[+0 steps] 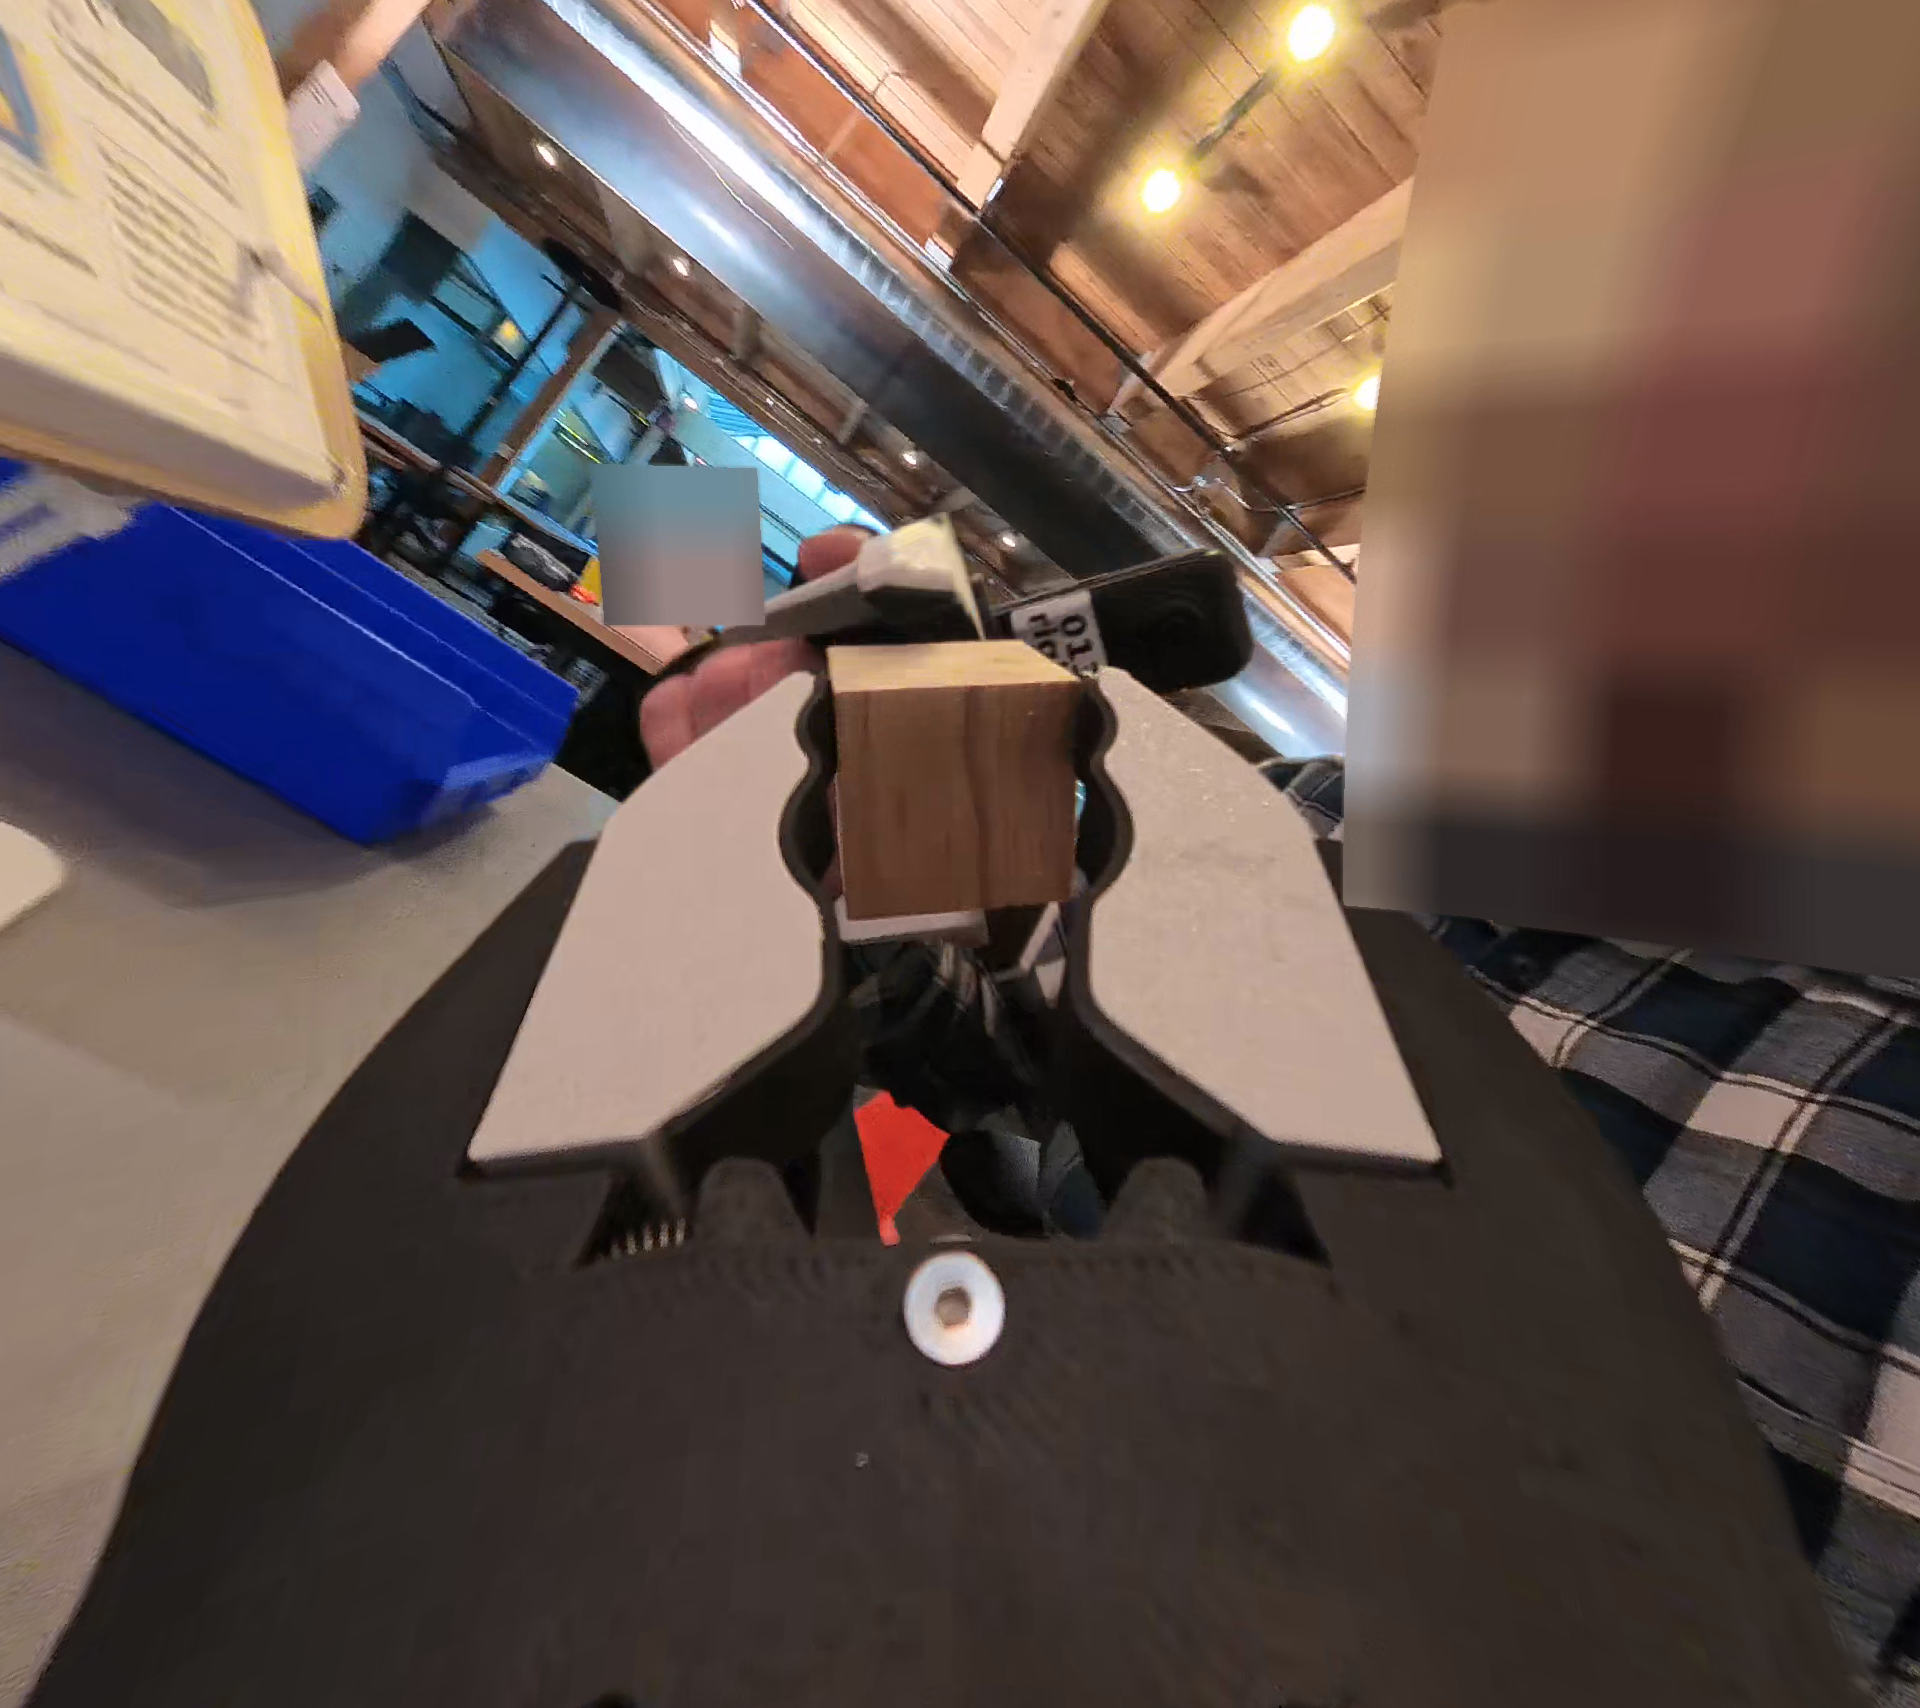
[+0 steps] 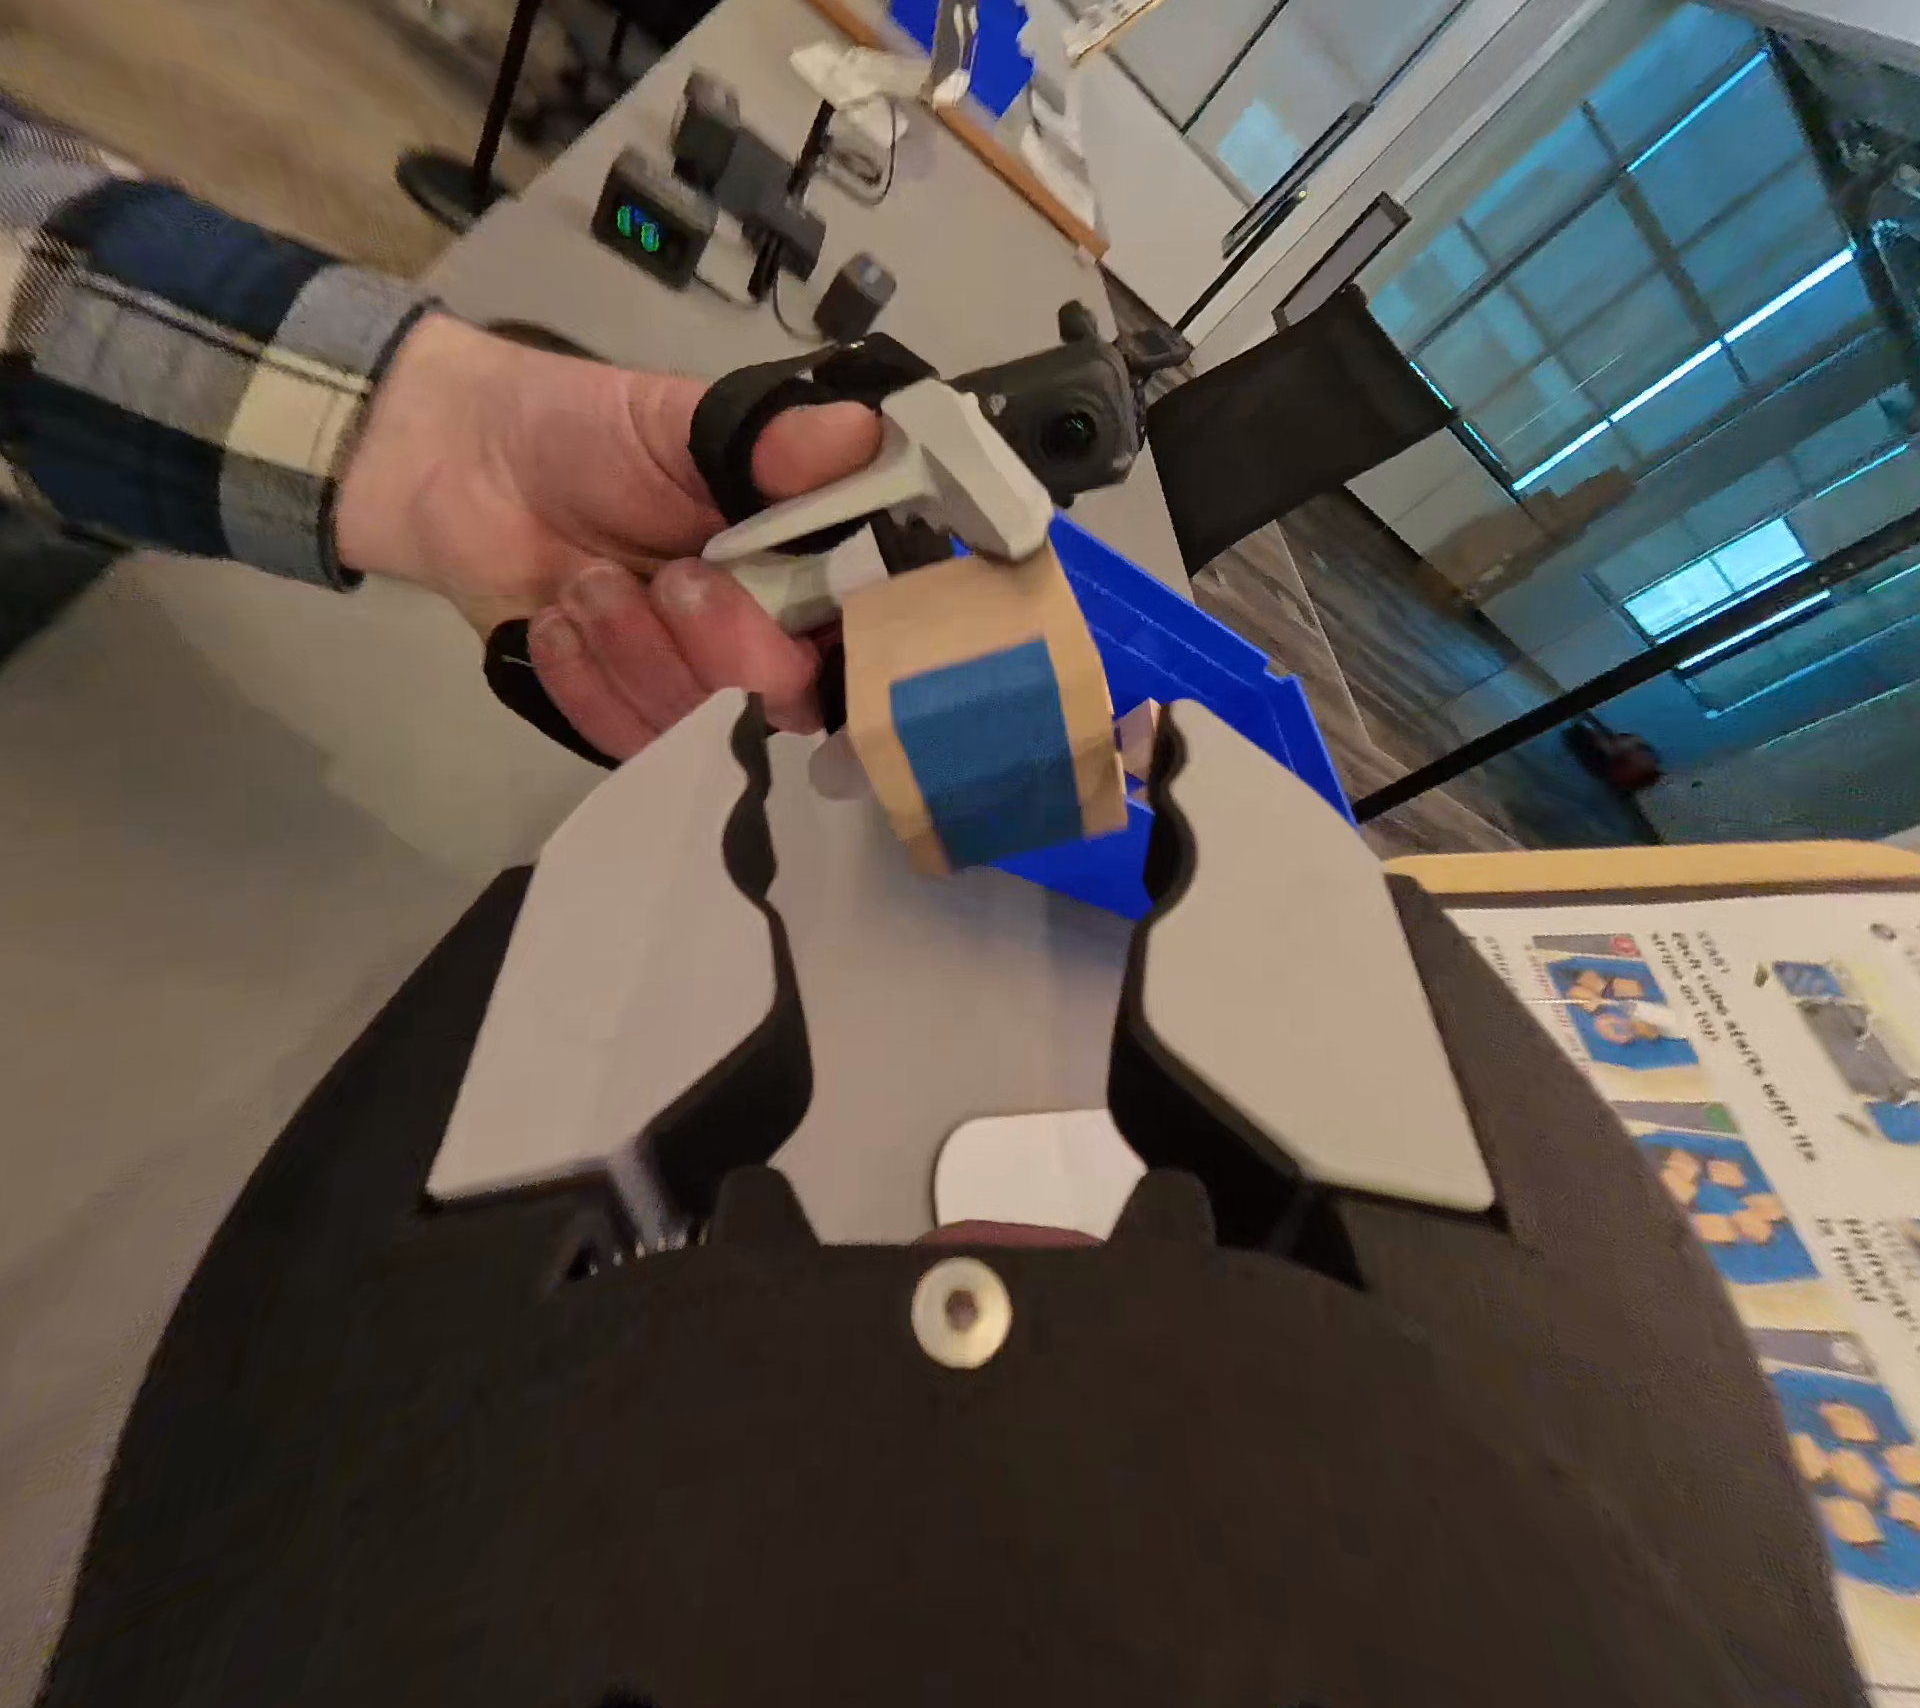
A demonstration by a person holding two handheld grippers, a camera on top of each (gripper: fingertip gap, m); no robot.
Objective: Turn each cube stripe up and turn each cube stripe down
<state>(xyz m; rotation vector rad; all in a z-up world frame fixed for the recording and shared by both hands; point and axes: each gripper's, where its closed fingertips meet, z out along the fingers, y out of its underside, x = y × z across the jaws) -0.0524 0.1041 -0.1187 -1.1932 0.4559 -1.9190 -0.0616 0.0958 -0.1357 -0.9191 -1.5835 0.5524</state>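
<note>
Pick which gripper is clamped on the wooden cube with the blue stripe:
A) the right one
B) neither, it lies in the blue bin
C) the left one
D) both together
C: the left gripper has both fingers pressed on the cube, while the right gripper stands wide open, clear of it.

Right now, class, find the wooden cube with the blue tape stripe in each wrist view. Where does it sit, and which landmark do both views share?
Left wrist view: the wooden cube with the blue tape stripe sits centre frame, clamped in the left tool; stripe hidden.
Right wrist view: the cube is just above centre, stripe facing the camera, ahead of the open right tool.
Shared landmark: the blue plastic bin.
</note>
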